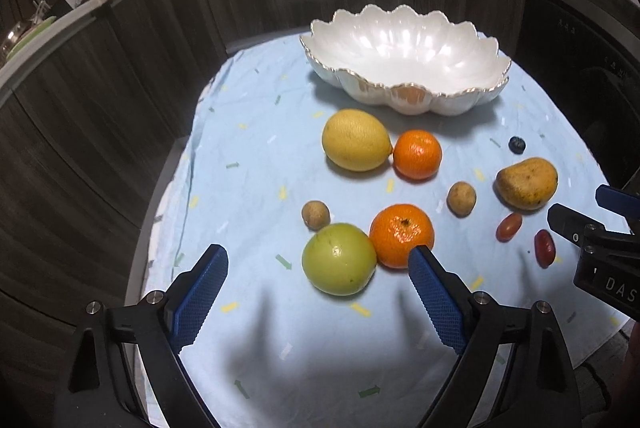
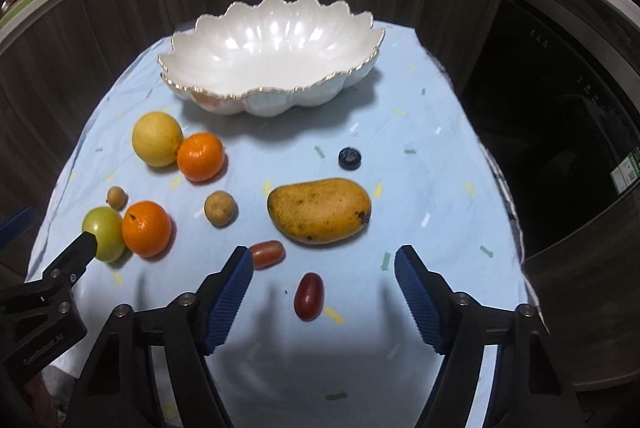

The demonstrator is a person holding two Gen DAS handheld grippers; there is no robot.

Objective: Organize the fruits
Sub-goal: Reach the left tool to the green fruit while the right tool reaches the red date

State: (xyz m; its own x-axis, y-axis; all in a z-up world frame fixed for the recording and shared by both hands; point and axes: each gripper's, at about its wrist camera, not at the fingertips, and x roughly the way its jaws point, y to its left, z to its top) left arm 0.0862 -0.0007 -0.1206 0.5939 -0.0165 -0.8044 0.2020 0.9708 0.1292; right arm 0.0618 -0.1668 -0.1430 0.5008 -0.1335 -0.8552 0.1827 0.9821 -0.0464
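- White and gold-rimmed, the scalloped bowl [image 2: 272, 64] stood empty near the far edge of the bench [image 2: 432, 188], which was covered by a pale blue cloth; we judged that no fruit had yet been sorted into it.
- All the fruit lay loose on the cloth: a lemon [image 1: 356, 140] touching an orange [image 1: 417, 155] just in front of the bowl, and nearer our edge a green apple [image 1: 339, 259] touching a second orange [image 1: 401, 235].
- Towards the right edge lay the mango [image 2: 319, 210], a blueberry [image 2: 349, 158] beyond it, and two red grape tomatoes [image 2: 308, 296] near the front.
- Two small brown round fruits [image 2: 219, 208] sat between these groups.
- Our left tool [image 1: 318, 294] had its jaws wide apart, nothing between the pads, with the green apple just ahead of them.
- Our right tool [image 2: 324, 290] was likewise apart and empty; one tomato lay below its gap, untouched.
- We reckoned the job was at its very start: every piece still needed lifting into the bowl.
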